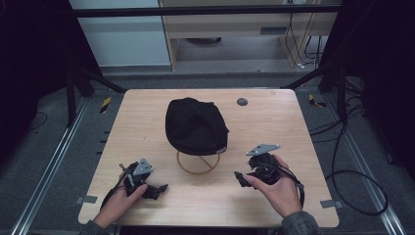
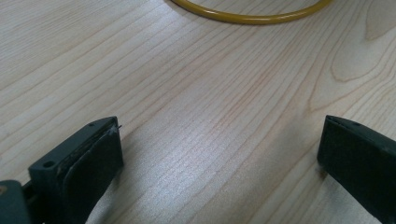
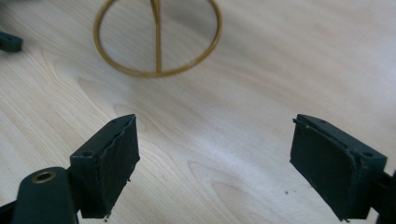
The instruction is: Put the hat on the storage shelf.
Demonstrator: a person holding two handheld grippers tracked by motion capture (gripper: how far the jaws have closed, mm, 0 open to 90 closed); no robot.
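Hat (image 1: 195, 126), black and rounded, sat at the centre of the high view on a brass-coloured wire stand (image 1: 198, 163) whose ring base rested on the wooden table (image 1: 274, 122). The left gripper (image 1: 155, 190) lay low in the lower left of that frame, held in the person's left hand (image 1: 120, 203); the right gripper (image 1: 241, 179) sat in the lower right, held in the right hand (image 1: 279, 191). Both were well apart from the hat, one to each side of the stand and nearer the bottom edge.

In the left gripper view the jaws stood wide apart with bare wood between them, and an arc of the stand's ring (image 2: 252, 17) curved along the top edge, beyond the jaws. In the right gripper view the jaws were likewise spread wide and held nothing; the ring (image 3: 158, 39) with its upright rod lay in the upper left, ahead of the left jaw.

A small grey disc (image 1: 242, 102) lay near the table's far edge.
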